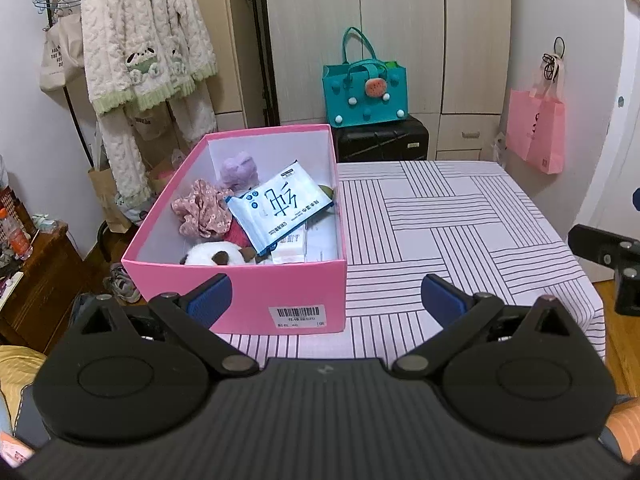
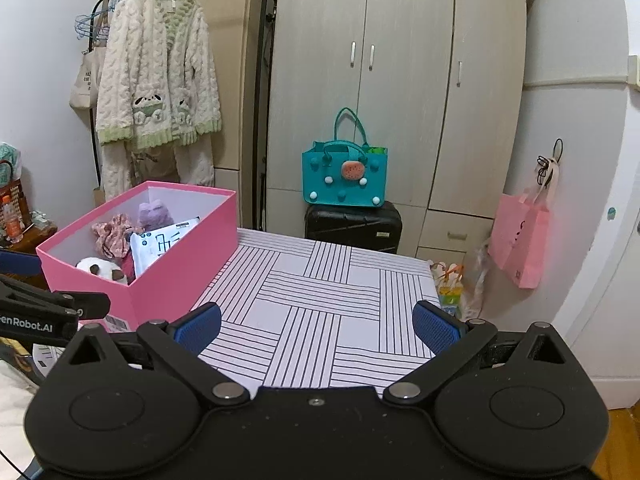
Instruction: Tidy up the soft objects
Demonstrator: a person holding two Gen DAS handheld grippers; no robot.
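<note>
A pink box (image 1: 280,284) stands on the left of the striped table (image 1: 460,232). It holds a purple plush (image 1: 239,170), a floral scrunchie (image 1: 202,208), a blue-white tissue pack (image 1: 278,210) and a panda plush (image 1: 218,254). My left gripper (image 1: 326,300) is open and empty, just in front of the box's near wall. My right gripper (image 2: 316,326) is open and empty above the table's near edge. The box (image 2: 180,264) shows at the left in the right wrist view, with the panda plush (image 2: 102,269) inside.
A teal bag (image 2: 345,178) sits on a black suitcase (image 2: 354,226) behind the table. A fuzzy robe (image 2: 158,80) hangs on a rack at the back left. A pink bag (image 2: 520,240) hangs on the right wall. Wardrobe doors fill the back.
</note>
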